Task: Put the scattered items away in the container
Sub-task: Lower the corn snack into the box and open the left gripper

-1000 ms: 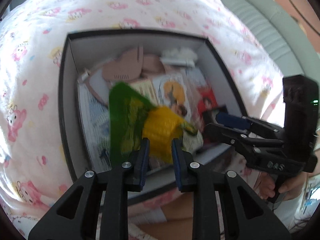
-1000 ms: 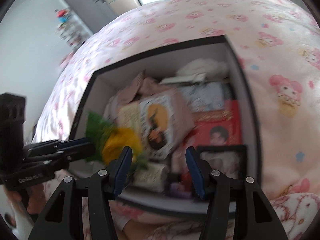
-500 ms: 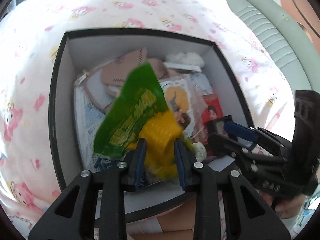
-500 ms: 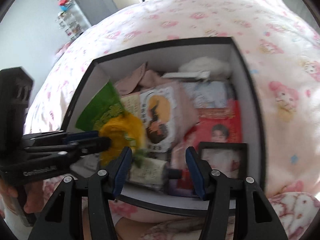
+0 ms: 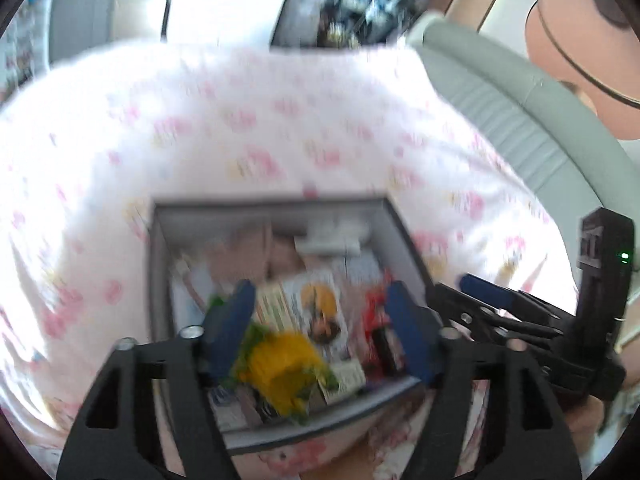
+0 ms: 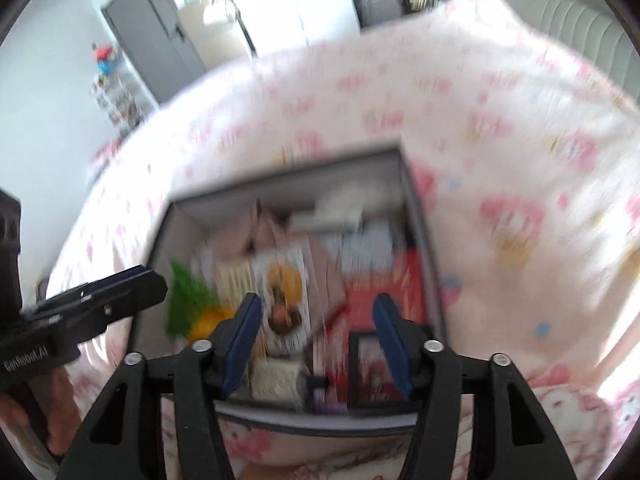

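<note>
Reading "GenRobot.AI" on left tool, both tools gaping empty, right tool, over box.

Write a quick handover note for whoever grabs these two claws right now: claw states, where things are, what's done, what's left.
Left claw: open, empty, above the box's near edge.
Right claw: open, empty, also over the near edge.
Box: sits on the pink patterned bedspread, already packed with booklets, packets and a framed photo.
Yellow-and-green snack bag: lying inside the box near the front, free of both claws.
Done: that bag is in.
Left: frames are blurred; no loose items show on the bedspread in view, so check around the box before stopping.
</note>
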The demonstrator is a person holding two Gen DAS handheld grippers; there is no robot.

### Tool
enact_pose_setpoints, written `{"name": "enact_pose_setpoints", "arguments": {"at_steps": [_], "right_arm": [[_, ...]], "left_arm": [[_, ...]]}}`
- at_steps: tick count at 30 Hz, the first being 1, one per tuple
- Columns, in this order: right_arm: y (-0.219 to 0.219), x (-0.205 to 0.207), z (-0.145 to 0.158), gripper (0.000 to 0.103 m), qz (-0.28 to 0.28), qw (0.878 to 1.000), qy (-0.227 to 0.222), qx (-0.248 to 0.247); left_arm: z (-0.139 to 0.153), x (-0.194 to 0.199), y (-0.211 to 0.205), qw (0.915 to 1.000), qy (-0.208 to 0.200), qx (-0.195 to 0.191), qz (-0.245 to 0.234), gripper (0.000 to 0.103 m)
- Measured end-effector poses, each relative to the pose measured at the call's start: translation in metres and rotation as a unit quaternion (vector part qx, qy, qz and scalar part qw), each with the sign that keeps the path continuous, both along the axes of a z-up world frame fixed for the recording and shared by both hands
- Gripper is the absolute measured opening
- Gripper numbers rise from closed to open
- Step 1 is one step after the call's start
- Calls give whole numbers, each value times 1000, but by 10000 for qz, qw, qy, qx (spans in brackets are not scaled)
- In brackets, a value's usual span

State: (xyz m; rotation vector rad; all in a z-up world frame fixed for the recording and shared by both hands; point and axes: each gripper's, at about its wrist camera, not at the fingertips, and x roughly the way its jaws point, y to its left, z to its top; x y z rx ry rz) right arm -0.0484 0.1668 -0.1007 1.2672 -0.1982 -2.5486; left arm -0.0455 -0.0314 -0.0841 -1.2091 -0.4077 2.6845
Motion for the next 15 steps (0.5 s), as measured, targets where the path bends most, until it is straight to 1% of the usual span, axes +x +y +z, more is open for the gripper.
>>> {"name": "enact_pose_setpoints", "arguments": {"at_steps": [1,2,3,5,7,11,15], "right_arm": [[-1,4,11,75,-13,9999,118,28],[-2,8,23,78,0,9997,229,69],[-4,11,30,80,14,9995,299,118],[-6,22,45,80,6,9986,452,263],[-9,33,57,80,-47,9977,569,370],[-12,56,69,81,-83,9962,744,436],[-11,83,75,81,-161,9946,892,514]], "left_arm": [[14,4,0,9998,172,-106,65,85],[26,8,-4,9993,301,-210,123,95],[36,13,-3,9984,406,-343,183,101],[56,29,-4,9957,657,-587,301,102],[68,44,-3,9933,828,-716,365,102],[77,72,-1,9902,928,-889,547,102],[79,100,7,9890,1024,-899,574,102]]}}
